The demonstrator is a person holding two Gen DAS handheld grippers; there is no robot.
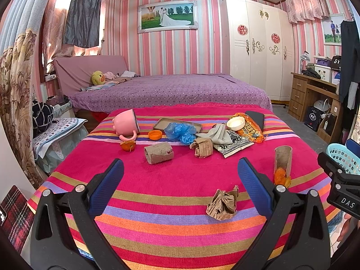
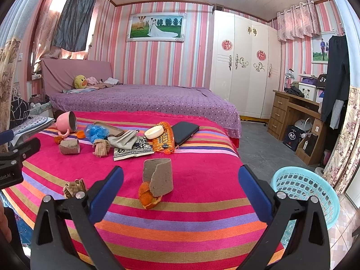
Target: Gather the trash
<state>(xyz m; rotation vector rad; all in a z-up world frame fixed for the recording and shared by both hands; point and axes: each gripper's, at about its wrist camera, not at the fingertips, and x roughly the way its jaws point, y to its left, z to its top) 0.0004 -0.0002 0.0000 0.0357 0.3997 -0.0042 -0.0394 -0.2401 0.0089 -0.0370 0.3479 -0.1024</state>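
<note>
A pink mug (image 1: pixel 124 121) lies tipped at the striped table's (image 1: pixel 157 202) far left, a black phone case (image 2: pixel 185 131) far right, a purple bed (image 1: pixel 171 90) beyond.

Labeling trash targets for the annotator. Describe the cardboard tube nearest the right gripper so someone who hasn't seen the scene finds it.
Start at the striped pink cloth covering the near surface, then go to its front right part, ahead of the open right gripper. The cardboard tube lies there with orange peel at its near end. The other tube lies far left by the pink mug, with no peel touching it.
</note>
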